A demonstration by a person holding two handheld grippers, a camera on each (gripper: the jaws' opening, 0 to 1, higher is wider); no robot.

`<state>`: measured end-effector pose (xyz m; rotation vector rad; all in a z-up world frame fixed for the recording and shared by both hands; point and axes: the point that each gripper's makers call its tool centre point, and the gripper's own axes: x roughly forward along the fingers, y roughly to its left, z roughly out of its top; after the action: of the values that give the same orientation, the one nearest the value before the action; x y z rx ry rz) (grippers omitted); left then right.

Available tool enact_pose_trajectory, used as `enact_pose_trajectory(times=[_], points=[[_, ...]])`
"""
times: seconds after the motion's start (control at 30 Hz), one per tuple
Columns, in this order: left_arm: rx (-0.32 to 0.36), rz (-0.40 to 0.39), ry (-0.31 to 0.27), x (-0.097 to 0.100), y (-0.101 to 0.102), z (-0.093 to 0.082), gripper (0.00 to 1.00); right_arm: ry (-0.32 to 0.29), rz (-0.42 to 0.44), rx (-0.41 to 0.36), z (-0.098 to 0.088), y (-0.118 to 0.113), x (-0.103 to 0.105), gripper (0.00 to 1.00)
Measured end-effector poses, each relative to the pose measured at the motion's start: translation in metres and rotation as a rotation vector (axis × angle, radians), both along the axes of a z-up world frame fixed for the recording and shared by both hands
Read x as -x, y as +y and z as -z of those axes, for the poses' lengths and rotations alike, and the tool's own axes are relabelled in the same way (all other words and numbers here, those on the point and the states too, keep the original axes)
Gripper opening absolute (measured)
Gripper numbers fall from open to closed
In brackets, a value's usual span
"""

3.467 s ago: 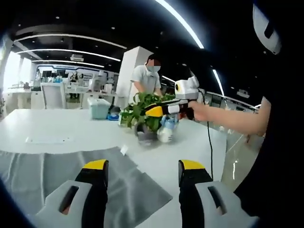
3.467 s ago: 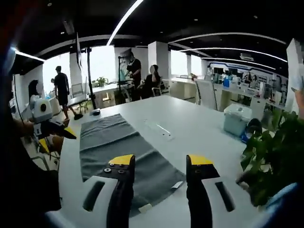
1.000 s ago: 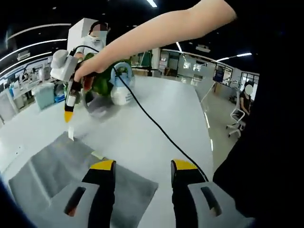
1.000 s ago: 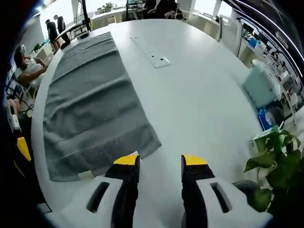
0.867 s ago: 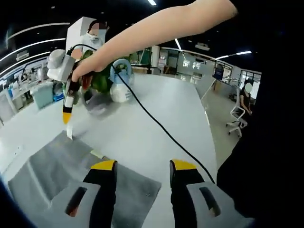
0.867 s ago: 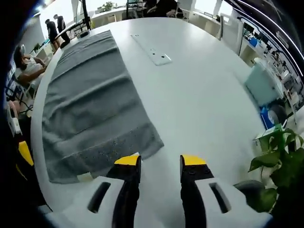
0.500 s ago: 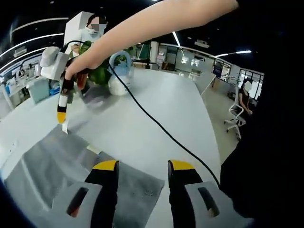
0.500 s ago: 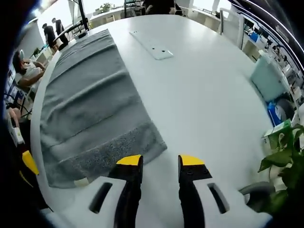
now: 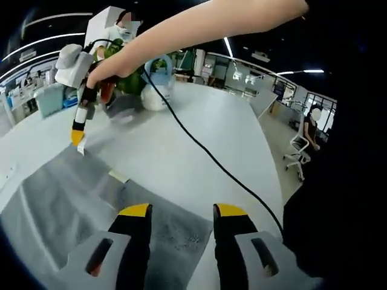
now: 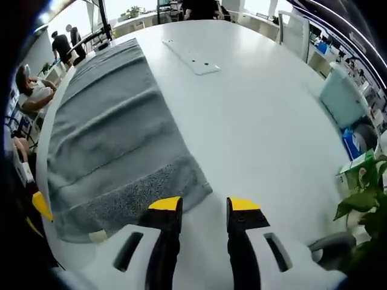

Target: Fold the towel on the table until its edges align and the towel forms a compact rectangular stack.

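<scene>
A grey towel (image 10: 115, 145) lies spread flat along the white table (image 10: 266, 121). My right gripper (image 10: 204, 205) is open just above the towel's near corner, whose edge runs under its left jaw. In the left gripper view the towel (image 9: 66, 193) fills the lower left, and my left gripper (image 9: 182, 211) hangs open over its other near corner. The right gripper (image 9: 77, 132), held by a hand, points its yellow tip down at the towel's far corner. A yellow tip of the left gripper (image 10: 41, 205) shows at the towel's left edge.
A potted plant (image 9: 124, 84) and a white and blue bottle (image 9: 156, 90) stand behind the right gripper. Its black cable (image 9: 205, 157) trails across the table. A white inset plate (image 10: 193, 60) lies beside the towel, a teal box (image 10: 341, 99) farther right. People stand in the background.
Both grippers have dropped closer to the towel's corners. The right gripper's tip has come down to the towel's far corner in the left gripper view. The towel lies as before.
</scene>
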<state>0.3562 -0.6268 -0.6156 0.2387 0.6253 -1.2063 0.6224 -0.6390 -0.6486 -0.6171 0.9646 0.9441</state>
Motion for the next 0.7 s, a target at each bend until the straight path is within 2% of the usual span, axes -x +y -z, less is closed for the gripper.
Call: enact_pose_trajectory(times=[0.07, 0.17, 0.27, 0.33, 0.43, 0.53, 0.7], points=[[-0.009, 0.020, 0.004, 0.003, 0.000, 0.003, 0.40, 0.020, 0.016, -0.026, 0.000, 0.005, 0.001, 0.27], [-0.021, 0.055, 0.008, 0.011, -0.001, 0.009, 0.38, -0.009, 0.007, -0.029, -0.001, 0.009, -0.006, 0.26], [-0.052, 0.088, 0.013, 0.020, 0.000, 0.019, 0.36, -0.013, 0.010, -0.052, -0.002, 0.015, -0.008, 0.23], [-0.072, 0.121, -0.009, 0.024, 0.000, 0.021, 0.35, -0.030, 0.010, -0.096, -0.006, 0.025, -0.008, 0.22], [-0.090, 0.172, -0.030, 0.033, -0.002, 0.026, 0.29, -0.067, -0.012, -0.085, -0.007, 0.028, -0.008, 0.19], [-0.115, 0.252, -0.052, 0.043, -0.004, 0.031, 0.23, -0.073, -0.005, -0.084, -0.005, 0.027, -0.011, 0.20], [-0.140, 0.276, -0.078, 0.044, -0.008, 0.037, 0.18, -0.083, 0.043, -0.103, -0.005, 0.023, -0.014, 0.20]])
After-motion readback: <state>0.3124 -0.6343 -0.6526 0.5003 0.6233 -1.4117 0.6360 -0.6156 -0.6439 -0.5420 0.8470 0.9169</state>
